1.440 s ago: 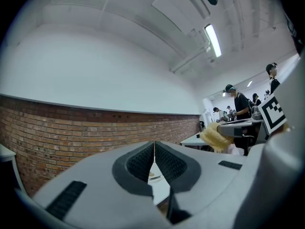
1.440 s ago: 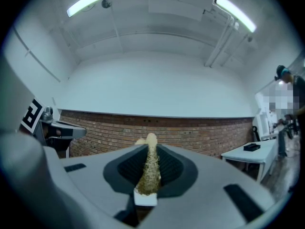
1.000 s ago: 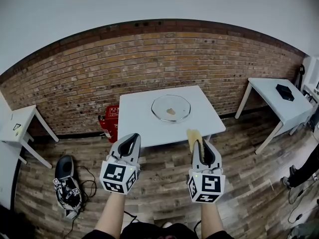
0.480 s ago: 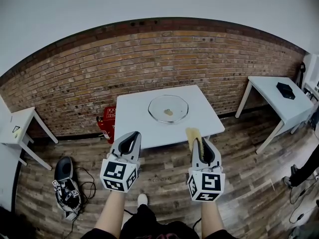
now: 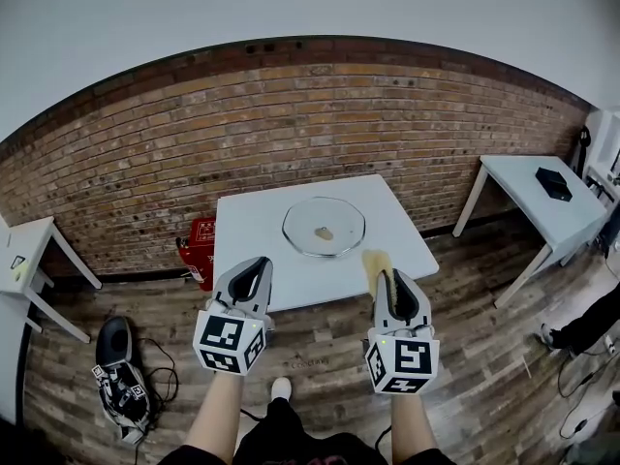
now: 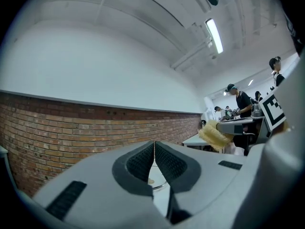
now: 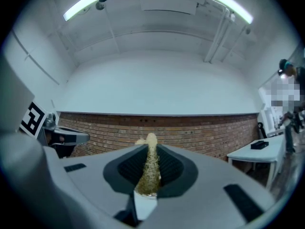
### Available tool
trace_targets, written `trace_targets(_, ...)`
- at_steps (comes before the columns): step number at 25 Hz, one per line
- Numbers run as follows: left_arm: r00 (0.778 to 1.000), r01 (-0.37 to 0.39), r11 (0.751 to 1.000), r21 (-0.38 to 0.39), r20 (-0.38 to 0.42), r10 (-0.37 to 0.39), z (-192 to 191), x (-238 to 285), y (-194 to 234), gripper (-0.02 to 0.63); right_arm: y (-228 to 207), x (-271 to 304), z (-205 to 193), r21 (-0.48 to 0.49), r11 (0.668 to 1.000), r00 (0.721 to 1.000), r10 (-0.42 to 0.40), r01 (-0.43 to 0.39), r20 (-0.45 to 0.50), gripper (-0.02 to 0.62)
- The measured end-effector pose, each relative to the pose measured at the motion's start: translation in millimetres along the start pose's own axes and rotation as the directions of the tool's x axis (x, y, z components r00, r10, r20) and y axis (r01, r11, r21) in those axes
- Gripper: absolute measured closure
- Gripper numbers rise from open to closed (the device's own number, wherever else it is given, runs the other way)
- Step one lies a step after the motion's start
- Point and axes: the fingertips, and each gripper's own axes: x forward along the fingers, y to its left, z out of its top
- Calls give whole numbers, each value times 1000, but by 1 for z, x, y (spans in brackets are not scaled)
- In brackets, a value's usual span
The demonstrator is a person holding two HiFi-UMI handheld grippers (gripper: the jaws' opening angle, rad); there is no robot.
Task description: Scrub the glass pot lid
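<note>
A round glass pot lid (image 5: 325,227) lies flat on a white table (image 5: 252,260) by the brick wall, a small tan knob at its centre. Both grippers are held level in front of the table's near edge, short of the lid. My left gripper (image 5: 258,264) is shut with nothing between its pads (image 6: 154,161). My right gripper (image 5: 385,277) is shut on a yellow scrub sponge (image 5: 374,265), which stands upright between the pads (image 7: 150,168) and sticks out past the tips. The left gripper view shows the sponge (image 6: 213,136) off to the right.
A red fire extinguisher (image 5: 199,244) stands on the wooden floor left of the table. A second white table (image 5: 542,206) with a black box stands at the right, a small one (image 5: 29,250) at the left. A spare gripper (image 5: 121,381) and cable lie on the floor at lower left.
The table and lid have drawn nearer and shifted a little left in the head view. Both grippers have kept their states and their places in the picture.
</note>
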Motion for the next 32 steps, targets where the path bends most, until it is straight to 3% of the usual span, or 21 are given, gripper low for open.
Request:
trace_targets(3,1000,5,1000,-5,-6,-5,-4,21,20,592,-1,24,5,-8,1000,999,-25,25,28,538)
trace_targets(22,995,86,995,-54,-55,-89,-54,169,167,592,30,218,-32,-20,992,991,-124,123,-45,538)
trace_targets(32,989,117,990,-73,-79,-123,-71,204,180,592,21,246,-44,-19,986,983,-165,164,-74,538)
